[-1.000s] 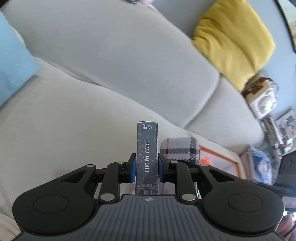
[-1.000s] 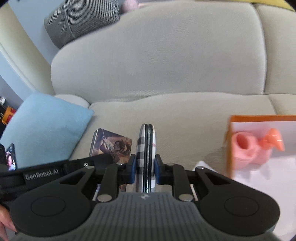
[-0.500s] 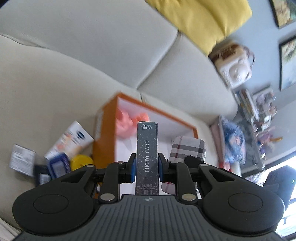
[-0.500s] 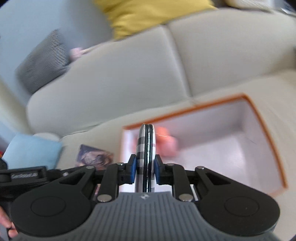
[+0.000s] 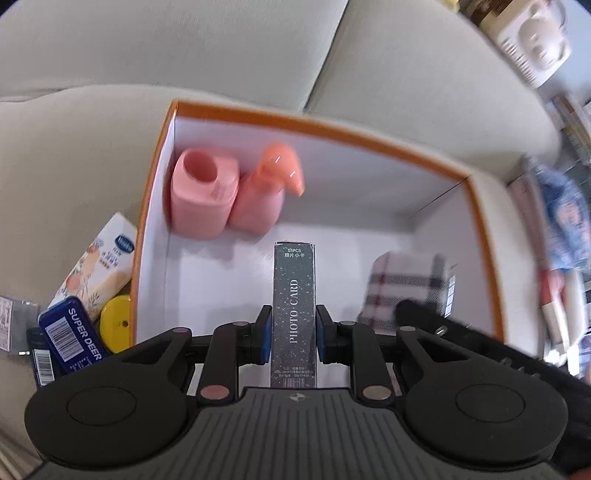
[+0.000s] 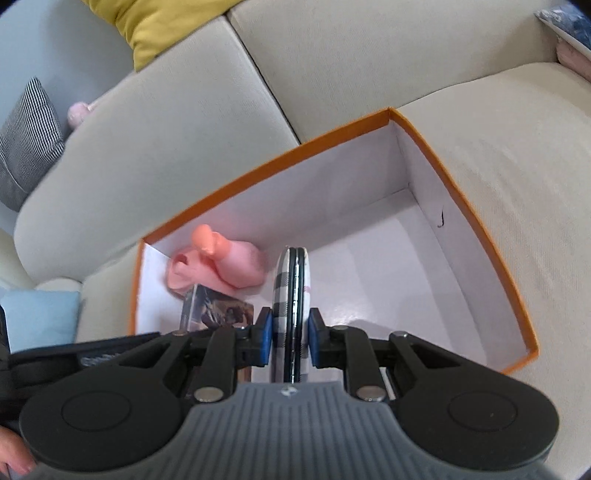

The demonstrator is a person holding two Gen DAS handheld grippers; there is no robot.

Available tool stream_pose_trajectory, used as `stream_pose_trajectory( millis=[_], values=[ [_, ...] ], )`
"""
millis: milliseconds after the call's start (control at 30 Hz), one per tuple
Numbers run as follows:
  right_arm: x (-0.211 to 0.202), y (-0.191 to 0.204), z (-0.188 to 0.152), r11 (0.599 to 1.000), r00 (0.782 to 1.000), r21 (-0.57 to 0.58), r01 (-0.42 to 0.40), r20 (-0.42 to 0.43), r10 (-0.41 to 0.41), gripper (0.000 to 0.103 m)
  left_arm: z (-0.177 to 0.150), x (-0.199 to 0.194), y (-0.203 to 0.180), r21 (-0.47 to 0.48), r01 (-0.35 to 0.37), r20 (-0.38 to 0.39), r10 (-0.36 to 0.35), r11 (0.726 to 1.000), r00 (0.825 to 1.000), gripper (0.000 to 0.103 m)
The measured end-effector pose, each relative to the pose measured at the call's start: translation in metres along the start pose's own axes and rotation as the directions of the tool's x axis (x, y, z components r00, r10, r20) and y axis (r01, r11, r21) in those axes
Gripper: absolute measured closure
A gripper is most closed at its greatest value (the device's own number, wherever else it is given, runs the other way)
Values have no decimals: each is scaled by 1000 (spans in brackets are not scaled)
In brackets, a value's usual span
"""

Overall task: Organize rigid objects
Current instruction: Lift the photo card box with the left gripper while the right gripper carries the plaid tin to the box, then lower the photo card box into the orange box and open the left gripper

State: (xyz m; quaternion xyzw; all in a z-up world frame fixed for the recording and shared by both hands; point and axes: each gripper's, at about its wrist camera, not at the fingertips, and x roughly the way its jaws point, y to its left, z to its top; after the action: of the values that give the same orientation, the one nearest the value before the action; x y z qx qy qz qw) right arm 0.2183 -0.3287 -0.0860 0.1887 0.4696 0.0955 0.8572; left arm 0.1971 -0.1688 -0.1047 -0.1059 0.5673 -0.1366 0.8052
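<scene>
Outside the orange box [image 5: 484,236], far left on the sofa seat [image 5: 74,155]: blue "SUPER DEER" tin [image 5: 72,334], yellow round item [image 5: 114,323], peach-print carton [image 5: 99,267]; not yet sorted.

Inside box, left rear corner: pink cup holder [image 5: 203,197] touching pink duck-shaped bottle [image 5: 264,192].

Left gripper [image 5: 293,330]: clenched on dark "PHOTO CARD" box [image 5: 294,295], held upright over the box floor, left of centre.

Right gripper [image 6: 290,339]: clamped on plaid round case [image 6: 291,295], held edge-on above the box interior, right of the card box. Right half of box floor bare.

Step judged: carry finished, both items poised over the box, placement pending. Next move calls for lowering each onto the bare white floor, clear of the pink pair, then releasing; card box tall and narrow, likely to tip unless laid flat.

Surface: soft beige sofa cushion under the box. Room: yellow cushion [image 6: 166,26], striped cushion [image 6: 26,144], grey-blue wall.
</scene>
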Motion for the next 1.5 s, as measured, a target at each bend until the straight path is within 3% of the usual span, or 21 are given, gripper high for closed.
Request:
stream_pose_trajectory(
  millis=[333,667,900,1200,1367,1500],
  values=[
    [28,-7,2,998,998,-54,23,-53,-26,83,-17,30,-7,84,-138,-60,144,987,988,78],
    [25,1,-4,997,997,-67,47,-63,-51,83,-27,32,-6,136,-168,-89,181,976,979,76],
    [24,9,-7,994,995,-87,65,-69,-71,83,-27,17,-21,262,-231,-10,242,937,970,72],
    [25,24,-11,992,994,-112,64,-84,-73,83,-32,3,-33,352,-277,65,272,894,960,72],
    [25,28,-11,990,993,-121,75,-82,-86,83,-25,-18,-28,331,-272,123,245,903,962,72],
    [26,33,-11,989,993,-131,68,-90,-80,83,-20,-50,-20,304,-208,202,150,930,968,72]
  ],
)
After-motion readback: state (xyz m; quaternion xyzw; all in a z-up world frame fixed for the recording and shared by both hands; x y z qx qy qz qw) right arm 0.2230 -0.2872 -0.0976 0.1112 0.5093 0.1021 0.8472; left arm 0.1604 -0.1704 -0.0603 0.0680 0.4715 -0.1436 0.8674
